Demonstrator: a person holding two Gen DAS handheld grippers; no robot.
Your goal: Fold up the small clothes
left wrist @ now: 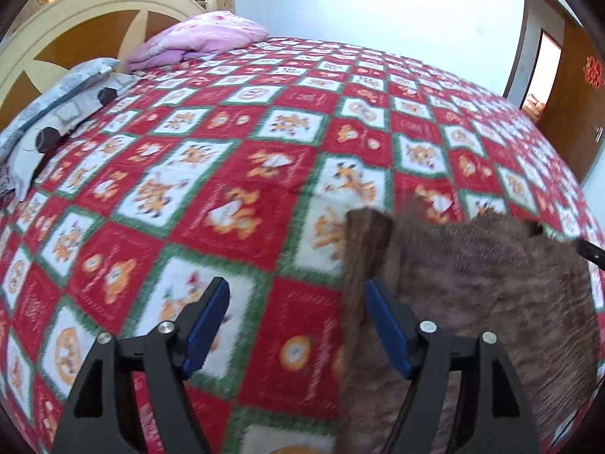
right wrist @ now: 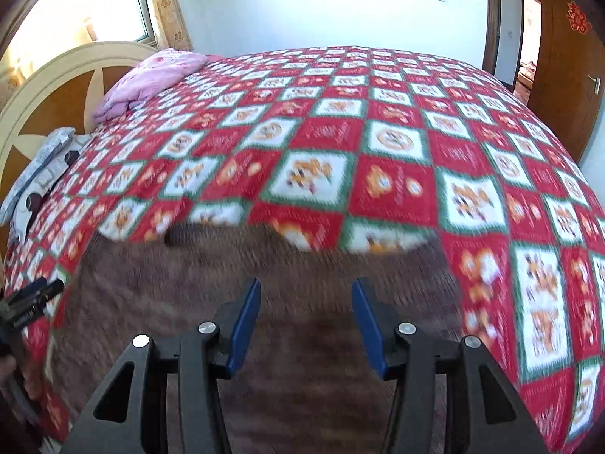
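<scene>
Red patchwork bedspread (left wrist: 227, 189) under brown fuzzy garment (right wrist: 264, 397), both grippers' jaws spread above it, empty.

Sunlit rm: white wall (right wrist: 321, 3), bed w/ red quilt (right wrist: 340, 121), round headboard (left wrist: 87, 19), wood door (right wrist: 567, 60).

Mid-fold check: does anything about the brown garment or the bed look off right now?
The brown fuzzy garment lies unevenly: its left edge sticks up in a ridge beside the left claw instead of lying flat on the red checked bedspread. Both claws stand open, holding nothing. Motion blur hides finer creases.
</scene>
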